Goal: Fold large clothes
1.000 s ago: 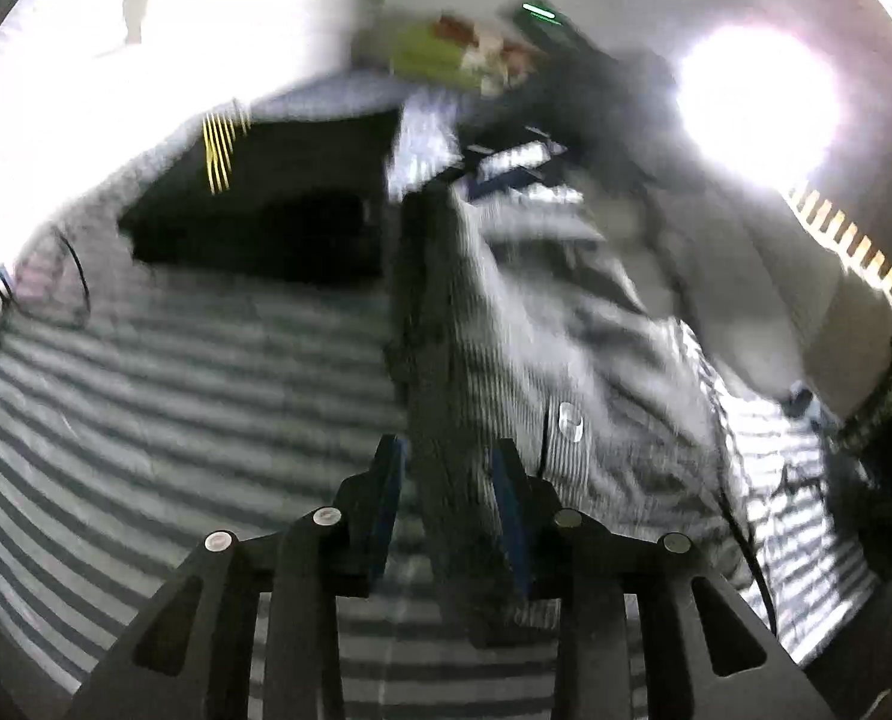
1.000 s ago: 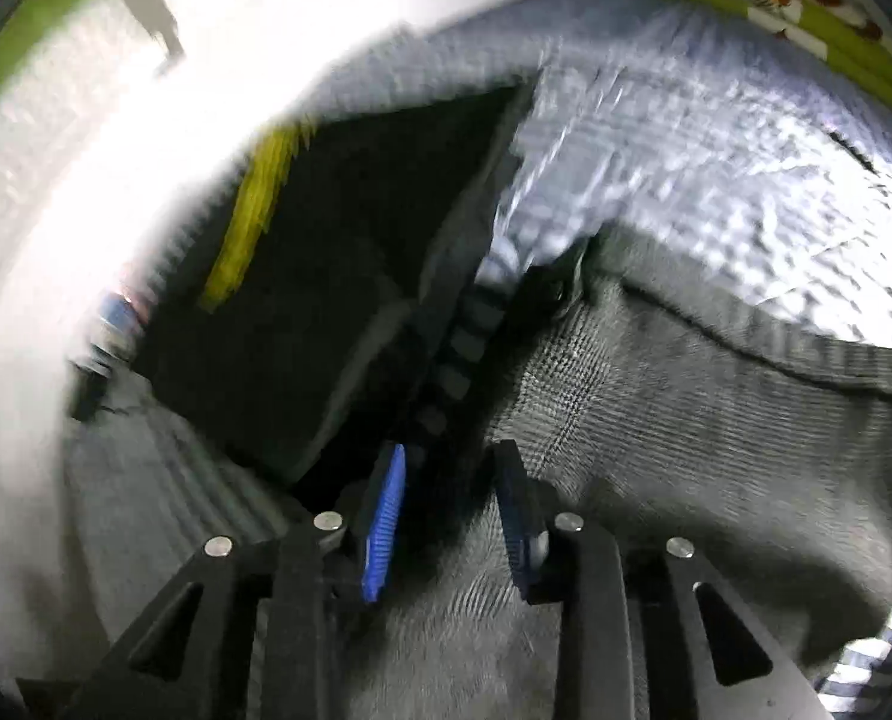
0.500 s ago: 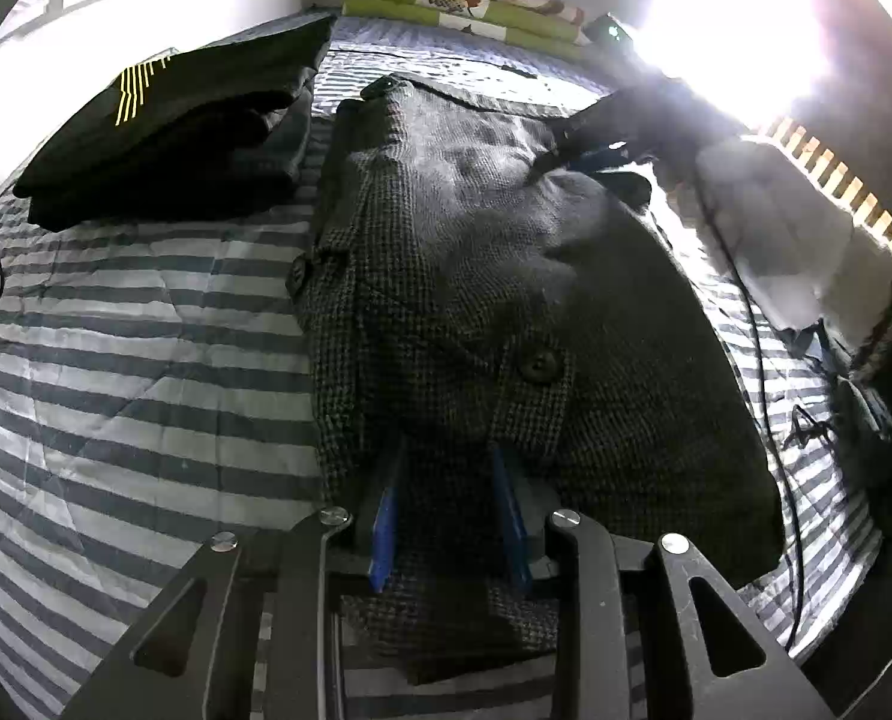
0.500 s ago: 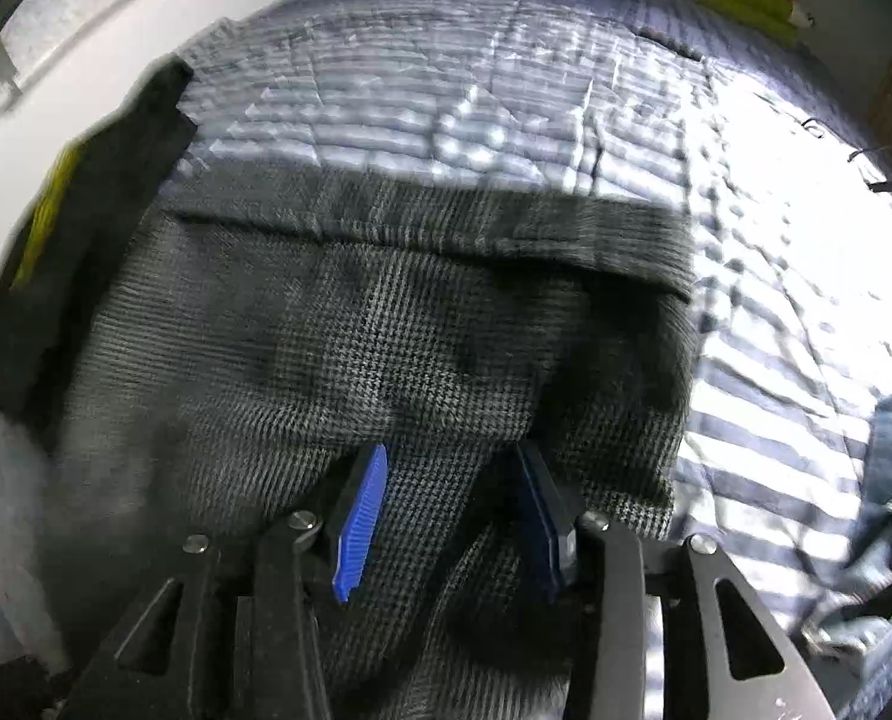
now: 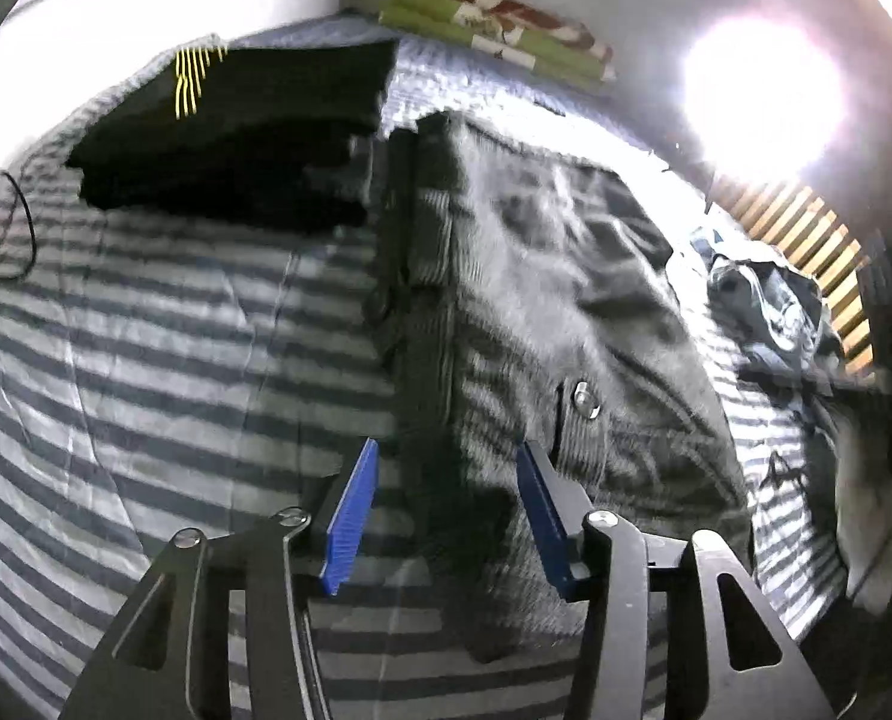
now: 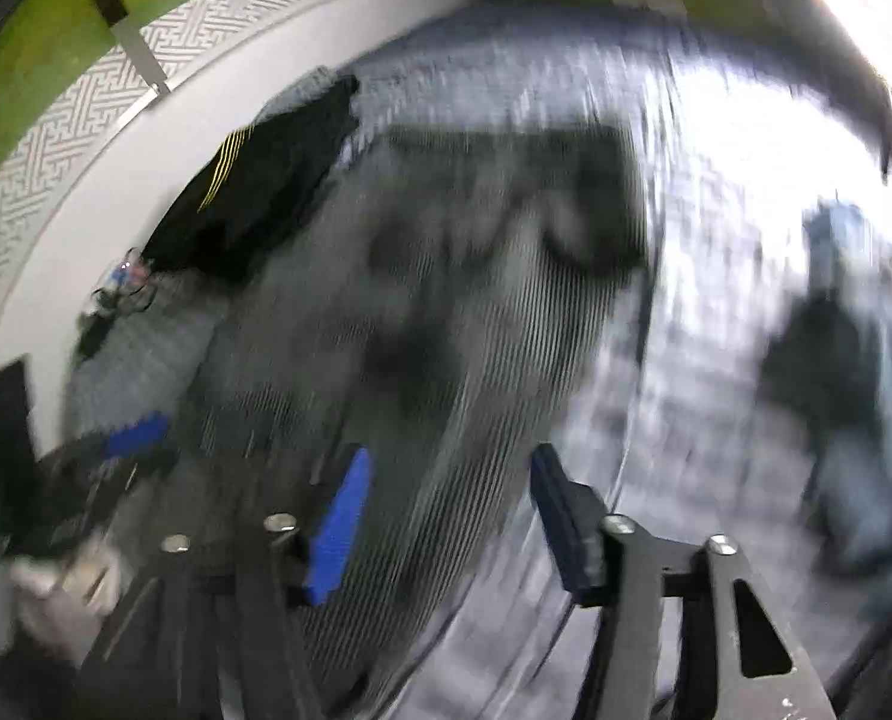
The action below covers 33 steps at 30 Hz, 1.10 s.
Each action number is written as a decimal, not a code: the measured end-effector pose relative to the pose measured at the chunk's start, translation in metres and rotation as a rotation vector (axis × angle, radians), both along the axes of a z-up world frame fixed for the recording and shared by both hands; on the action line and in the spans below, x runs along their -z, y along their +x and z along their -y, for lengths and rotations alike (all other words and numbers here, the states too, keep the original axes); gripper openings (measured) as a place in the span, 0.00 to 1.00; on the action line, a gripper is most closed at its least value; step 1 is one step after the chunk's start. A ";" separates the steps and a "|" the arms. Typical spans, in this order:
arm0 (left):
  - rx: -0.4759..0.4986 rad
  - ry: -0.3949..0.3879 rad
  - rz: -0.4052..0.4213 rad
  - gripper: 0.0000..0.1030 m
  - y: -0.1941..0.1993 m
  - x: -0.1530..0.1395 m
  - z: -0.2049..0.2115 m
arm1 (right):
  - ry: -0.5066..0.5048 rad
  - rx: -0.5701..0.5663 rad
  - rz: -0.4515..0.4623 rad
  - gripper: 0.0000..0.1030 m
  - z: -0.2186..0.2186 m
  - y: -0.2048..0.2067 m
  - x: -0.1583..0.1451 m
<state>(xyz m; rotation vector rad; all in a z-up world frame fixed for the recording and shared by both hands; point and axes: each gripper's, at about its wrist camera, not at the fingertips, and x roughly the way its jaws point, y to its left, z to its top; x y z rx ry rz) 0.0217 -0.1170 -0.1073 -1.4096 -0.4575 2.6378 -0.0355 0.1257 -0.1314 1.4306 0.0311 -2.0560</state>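
A grey checked coat (image 5: 541, 312) lies folded lengthwise on the striped bedspread (image 5: 164, 360), with a button (image 5: 583, 399) showing near its lower end. My left gripper (image 5: 446, 462) hangs open just above the coat's near edge, nothing between its blue pads. In the blurred right wrist view the same coat (image 6: 446, 300) fills the middle. My right gripper (image 6: 451, 480) is open above it and holds nothing. The left gripper (image 6: 128, 444) appears at the lower left of that view.
A folded black garment (image 5: 248, 138) with yellow stripes lies beside the coat, toward the wall. Folded green and red bedding (image 5: 499, 30) sits at the far end. Crumpled denim clothes (image 5: 769, 300) lie on the right. A cable (image 5: 8, 228) loops at the left.
Both grippers have let go of the coat and opened wide. They have drawn back from it, and the right wrist view is swinging fast.
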 end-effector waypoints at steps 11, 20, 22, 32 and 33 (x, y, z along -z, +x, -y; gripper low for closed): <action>0.000 -0.056 0.061 0.57 -0.003 0.022 -0.007 | -0.173 0.103 0.208 0.54 -0.032 0.051 0.042; -0.068 -0.062 -0.027 0.57 -0.004 -0.016 -0.001 | -0.050 0.031 0.082 0.54 -0.018 0.056 0.002; -0.055 -0.012 0.004 0.58 -0.005 -0.011 0.005 | -0.073 0.038 0.115 0.55 -0.021 0.051 0.004; -0.025 -0.101 -0.066 0.52 0.005 -0.021 0.000 | -0.188 -0.029 0.237 0.58 -0.011 0.075 0.047; -0.002 -0.102 -0.092 0.47 0.000 -0.030 -0.003 | -0.210 -0.038 0.246 0.62 -0.009 0.077 0.048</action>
